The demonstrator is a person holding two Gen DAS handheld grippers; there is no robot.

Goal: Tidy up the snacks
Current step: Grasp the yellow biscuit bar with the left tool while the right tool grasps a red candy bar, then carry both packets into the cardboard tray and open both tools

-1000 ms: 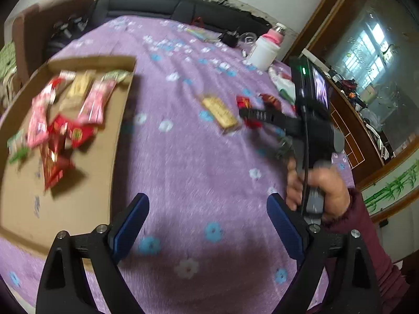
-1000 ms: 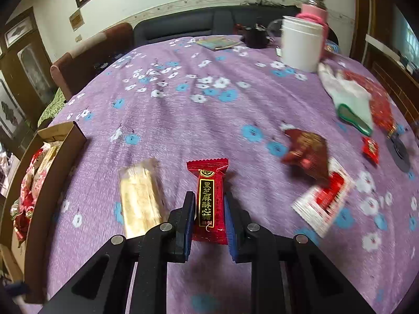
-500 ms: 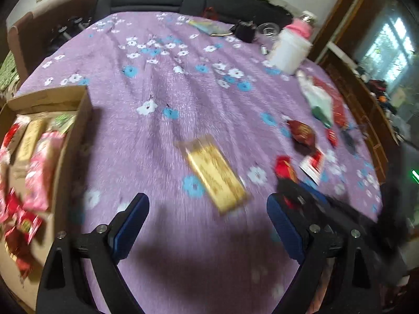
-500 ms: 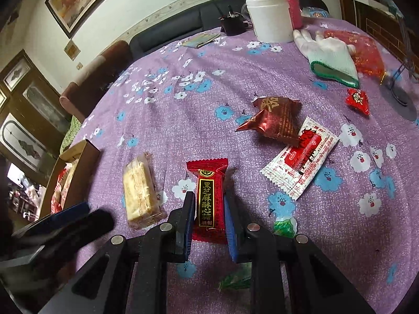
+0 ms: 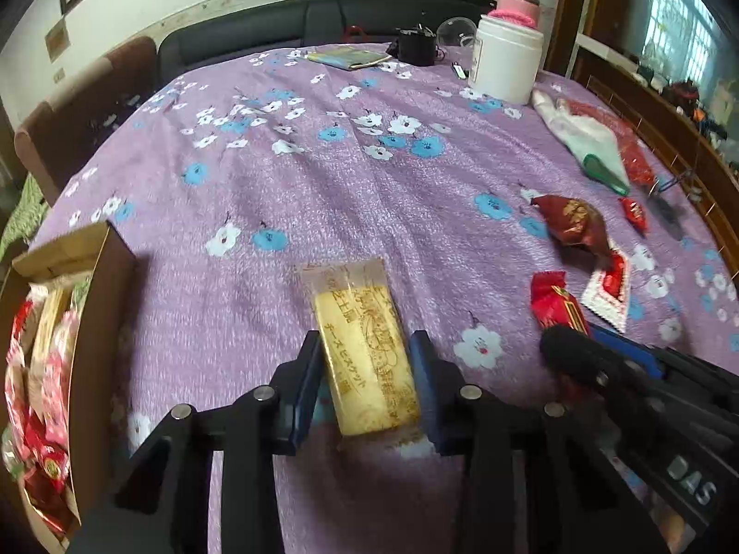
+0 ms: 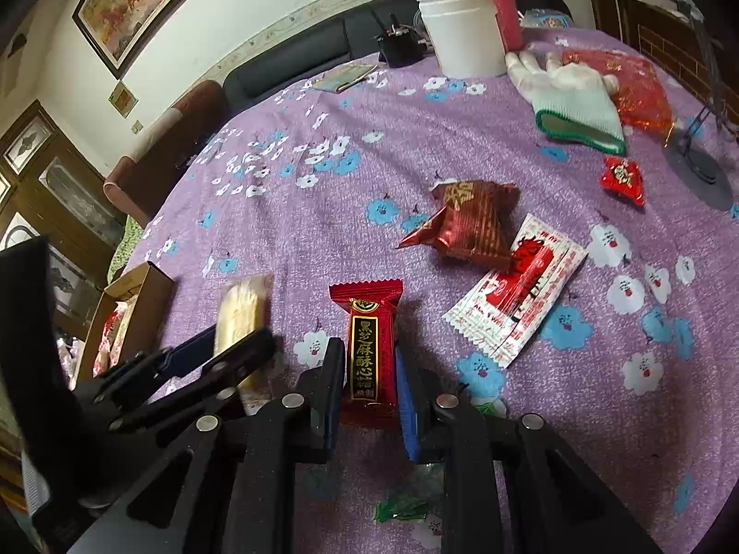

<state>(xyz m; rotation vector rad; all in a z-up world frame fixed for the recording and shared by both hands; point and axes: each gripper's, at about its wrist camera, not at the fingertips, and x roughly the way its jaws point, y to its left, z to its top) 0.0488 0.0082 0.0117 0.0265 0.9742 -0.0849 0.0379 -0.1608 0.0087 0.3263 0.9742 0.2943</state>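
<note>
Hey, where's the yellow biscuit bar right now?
The yellow biscuit bar lies on the purple tablecloth between the left gripper jaws, right of the cardboard box and left of the red candy in the right gripper.

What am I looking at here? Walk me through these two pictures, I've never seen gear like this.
No robot: a person holds two hand-held grippers, each with a camera looking along its fingers. In the left camera's picture, the left gripper is shut on a yellow biscuit pack. In the right camera's, the right gripper is shut on a red candy bar. Both sit over a purple flowered tablecloth, with more loose snacks, a work glove and a cardboard box holding snacks.
</note>
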